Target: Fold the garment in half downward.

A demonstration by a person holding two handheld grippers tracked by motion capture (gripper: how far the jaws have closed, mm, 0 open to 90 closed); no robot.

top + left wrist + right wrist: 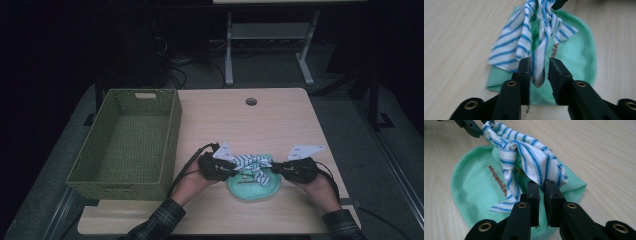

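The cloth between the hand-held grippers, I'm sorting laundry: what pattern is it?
White with blue stripes; the cloth shows best in the right gripper view.

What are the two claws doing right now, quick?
Left claw: open, jaws a little apart around an end of the striped cloth, not pinching it.
Right claw: shut on the striped cloth's other end.

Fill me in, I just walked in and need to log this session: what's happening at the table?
A person holds a blue-and-white striped cloth stretched between two tools, just above a mint-green knitted cloth lying on the light wooden table. The right hand-held gripper pinches one end. The left hand-held gripper has the other end between its jaws, which stand slightly apart around it. A green woven basket sits at the left, nothing inside it.
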